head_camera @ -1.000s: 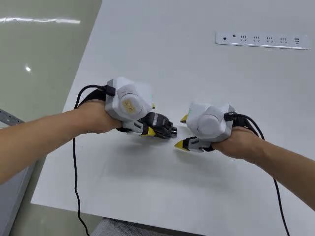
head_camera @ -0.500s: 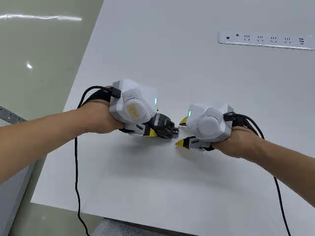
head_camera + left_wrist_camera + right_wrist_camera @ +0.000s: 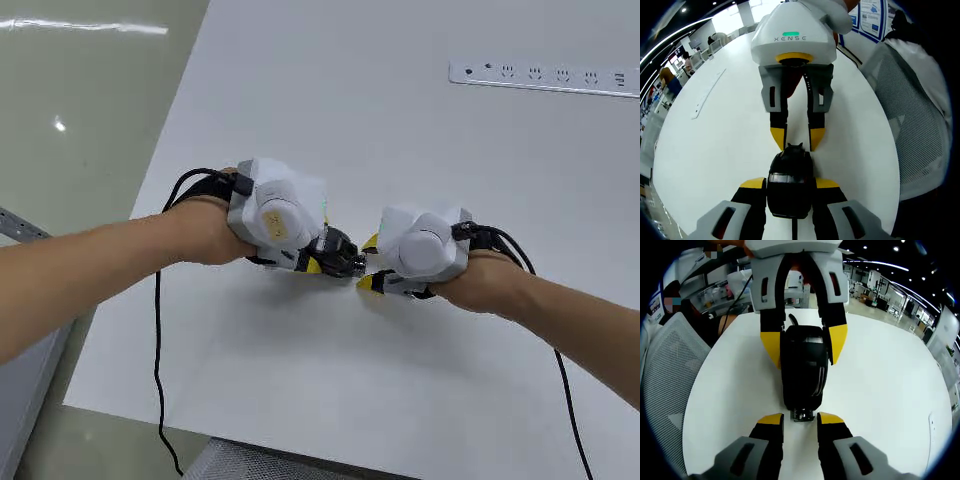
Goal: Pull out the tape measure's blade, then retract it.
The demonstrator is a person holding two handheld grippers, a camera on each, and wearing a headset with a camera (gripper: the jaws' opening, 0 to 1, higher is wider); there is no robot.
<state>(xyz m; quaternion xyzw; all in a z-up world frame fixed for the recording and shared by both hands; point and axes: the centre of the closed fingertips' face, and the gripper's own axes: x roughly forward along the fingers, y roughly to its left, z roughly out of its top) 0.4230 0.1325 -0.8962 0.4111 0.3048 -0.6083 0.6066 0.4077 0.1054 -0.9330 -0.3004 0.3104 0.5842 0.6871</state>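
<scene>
My left gripper is shut on a black tape measure just above the white table. In the left gripper view its yellow-tipped jaws clamp the case from both sides. My right gripper faces it nose to nose and is open, its yellow fingertips flanking the front of the case. In the right gripper view the metal blade hook sits between my right gripper's jaws with small gaps on either side. The left gripper holds the case from above.
A white power strip lies at the table's far right, also seen as a power strip. Black cables trail from both grippers; one cable hangs over the table's left edge. A mesh chair stands near the table.
The two grippers have come closer together. The left gripper carried the tape measure rightward, so its front now sits between the right gripper's jaws, which have narrowed a little.
</scene>
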